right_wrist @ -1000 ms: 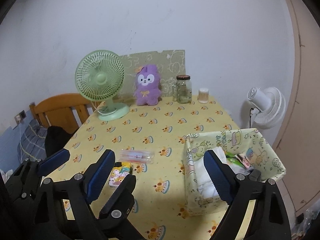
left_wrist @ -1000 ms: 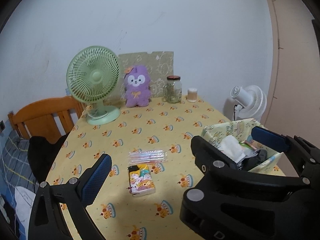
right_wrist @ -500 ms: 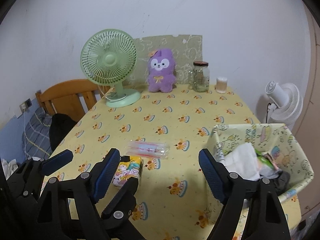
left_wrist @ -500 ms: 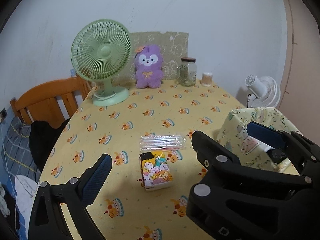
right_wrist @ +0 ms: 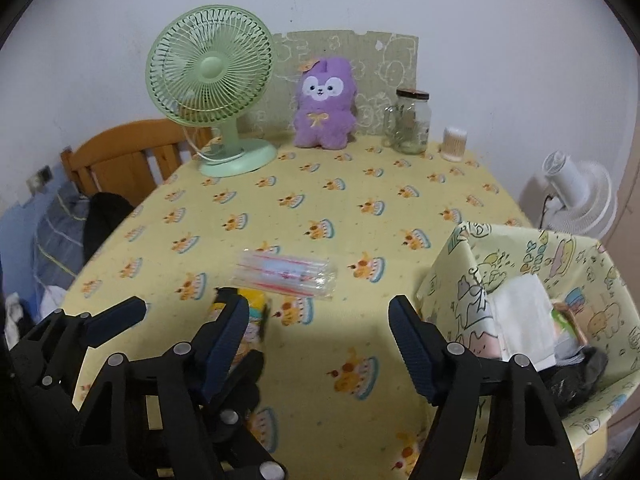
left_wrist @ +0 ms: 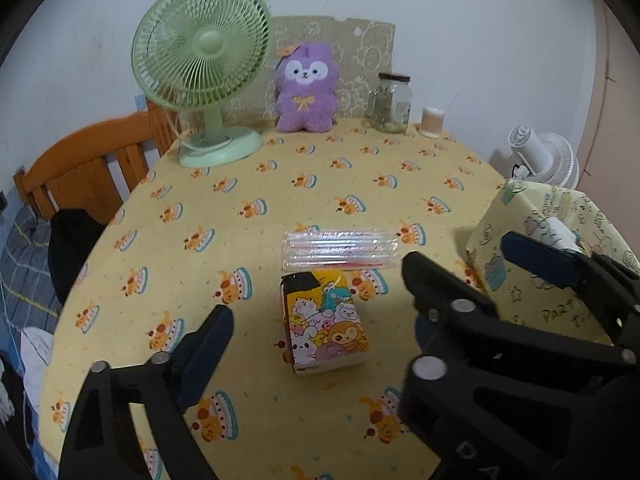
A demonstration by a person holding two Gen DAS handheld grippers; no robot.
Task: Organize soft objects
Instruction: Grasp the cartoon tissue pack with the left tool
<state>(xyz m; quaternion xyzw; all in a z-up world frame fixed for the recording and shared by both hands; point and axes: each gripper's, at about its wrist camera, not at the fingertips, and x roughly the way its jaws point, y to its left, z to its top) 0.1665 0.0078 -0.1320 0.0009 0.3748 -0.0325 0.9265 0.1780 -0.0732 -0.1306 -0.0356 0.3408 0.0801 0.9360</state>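
A cartoon-printed tissue pack [left_wrist: 326, 322] lies on the yellow tablecloth [left_wrist: 280, 184], just ahead of my open, empty left gripper [left_wrist: 360, 308]. A clear packet of straws [left_wrist: 340, 249] lies right behind it. A purple plush toy [left_wrist: 306, 88] sits upright at the far edge. A yellow fabric basket [right_wrist: 568, 256] at the right holds a white cloth [right_wrist: 524, 312] and dark items. My right gripper [right_wrist: 320, 344] is open and empty, left of the basket; the left gripper's fingers [right_wrist: 116, 320] show at its lower left, partly hiding the tissue pack [right_wrist: 252, 320].
A green desk fan [left_wrist: 200, 72] stands at the back left, a glass jar [left_wrist: 392, 102] and a cotton-swab pot [left_wrist: 432, 122] at the back right. A wooden chair [left_wrist: 84, 168] with dark clothing is left of the table. A white fan [right_wrist: 576, 196] stands beyond the right edge.
Both grippers have moved forward and lower over the table. The tissue pack and straws now sit closer in the left wrist view. Both stay open.
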